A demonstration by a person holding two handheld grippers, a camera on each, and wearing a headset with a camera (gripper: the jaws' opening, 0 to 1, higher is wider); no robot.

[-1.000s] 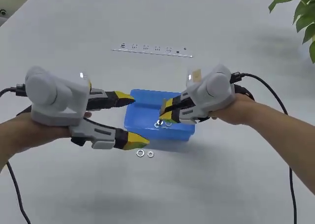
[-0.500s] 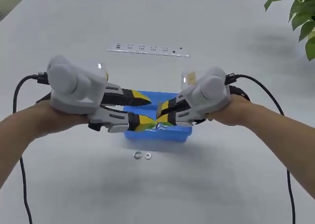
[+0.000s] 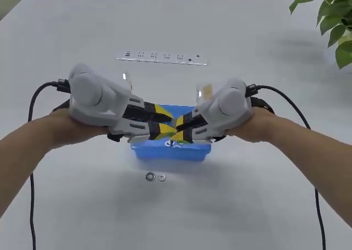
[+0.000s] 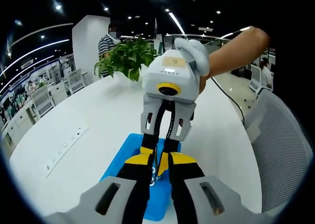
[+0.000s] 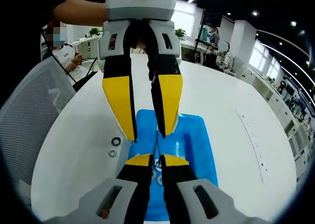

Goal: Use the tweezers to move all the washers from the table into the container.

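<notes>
Left hand-held gripper [image 3: 160,123]: over the left part of the container; jaws a narrow gap apart with nothing between them; tips point right, toward the other gripper.
Right hand-held gripper [image 3: 179,130]: over the container's middle; jaws narrow, pinched on what looks like the thin tweezers [image 5: 157,147]; tips point left, almost meeting the left one's.
Container [image 3: 170,152]: blue tray on the bench [image 3: 247,206], directly below both sets of tips.
Washers in the container [image 5: 158,177]: a few silvery rings on its floor, partly hidden by the jaws.
Washers on the bench [image 3: 155,177]: two, side by side, just near of the container's near wall.
Power strip [image 3: 161,57]: far of the container, well apart.
Plant [image 3: 330,19]: far right corner.
</notes>
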